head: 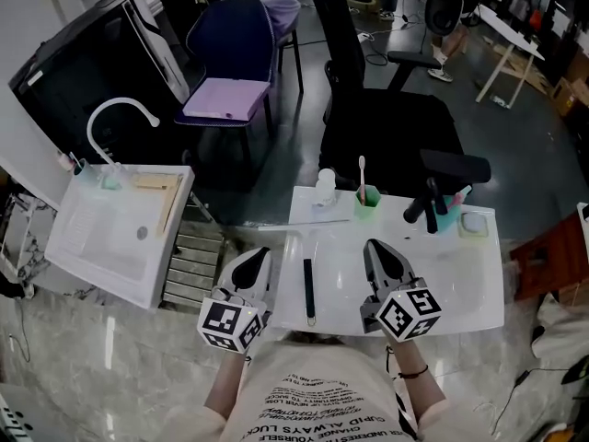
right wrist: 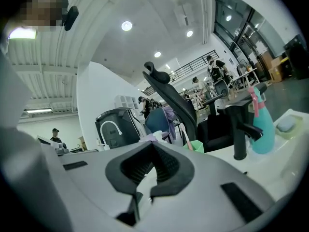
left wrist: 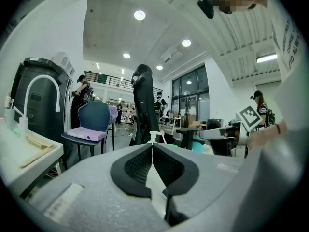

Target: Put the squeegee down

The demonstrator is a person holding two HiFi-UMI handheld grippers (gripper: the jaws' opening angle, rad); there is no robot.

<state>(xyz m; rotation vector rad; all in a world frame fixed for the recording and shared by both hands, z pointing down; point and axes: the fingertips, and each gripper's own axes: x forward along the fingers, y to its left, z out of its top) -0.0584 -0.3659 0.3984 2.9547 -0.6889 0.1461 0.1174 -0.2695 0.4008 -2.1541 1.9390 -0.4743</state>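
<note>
1. I count two grippers, one in each hand, both held over the near edge of the white sink surface (head: 465, 288).
2. Left gripper (head: 261, 252): its own view shows the two fingers together at the tips, with nothing between them.
3. Right gripper (head: 372, 245): its two fingers are likewise closed on each other and hold nothing.
4. One squeegee (head: 308, 288) lies flat in the basin of the surface. It sits between the two grippers and is apart from both. It is a dark bar running away from the person, with its paler end nearest them.
5. The back ledge of the surface holds, left to right:
   - one clear bottle (head: 325, 188)
   - one green cup (head: 366, 201) with one toothbrush (head: 362, 169) standing in it
   - one black faucet (head: 425, 206)
   - one teal spray bottle (head: 445, 214), just beside the faucet
   - one soap dish (head: 473, 226)
6. A second sink (head: 83, 247) stands well apart to the left. It has one white gooseneck faucet (head: 112, 116).
7. Two chairs stand behind the surface. One is a black office chair (head: 391, 127). The other is a blue chair (head: 230, 35) with one purple cushion (head: 225, 99) on its seat.
</note>
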